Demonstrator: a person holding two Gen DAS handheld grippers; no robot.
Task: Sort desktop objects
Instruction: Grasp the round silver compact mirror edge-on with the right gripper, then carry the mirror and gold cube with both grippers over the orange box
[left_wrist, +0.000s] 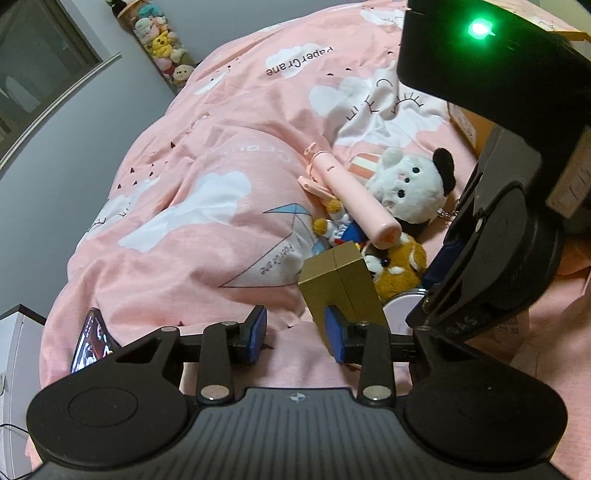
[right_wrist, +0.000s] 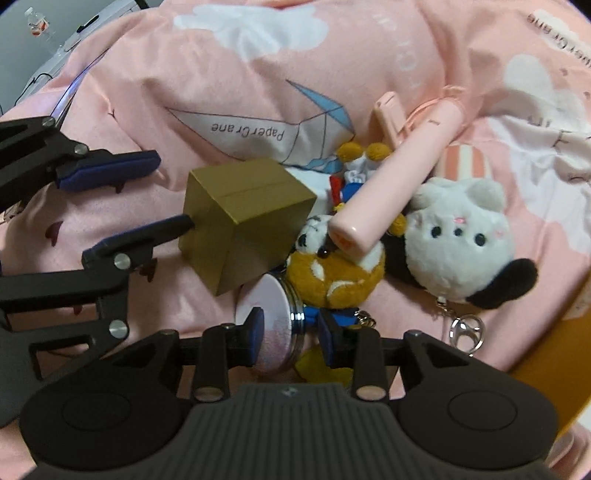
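Gold box (right_wrist: 243, 218): on the pink duvet (right_wrist: 258, 74), touching the left gripper's (left_wrist: 295, 328) right finger; fingers spread, holding nothing.
Round tin (right_wrist: 275, 325): on its side between the right gripper's (right_wrist: 290, 334) fingers; contact unclear.
Pink tube (right_wrist: 391, 184): lies across the orange plush (right_wrist: 332, 273), beside the white plush (right_wrist: 458, 236).

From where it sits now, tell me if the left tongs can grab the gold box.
Probably yes: the left tongs are open, one finger already at the gold box, nothing between them.
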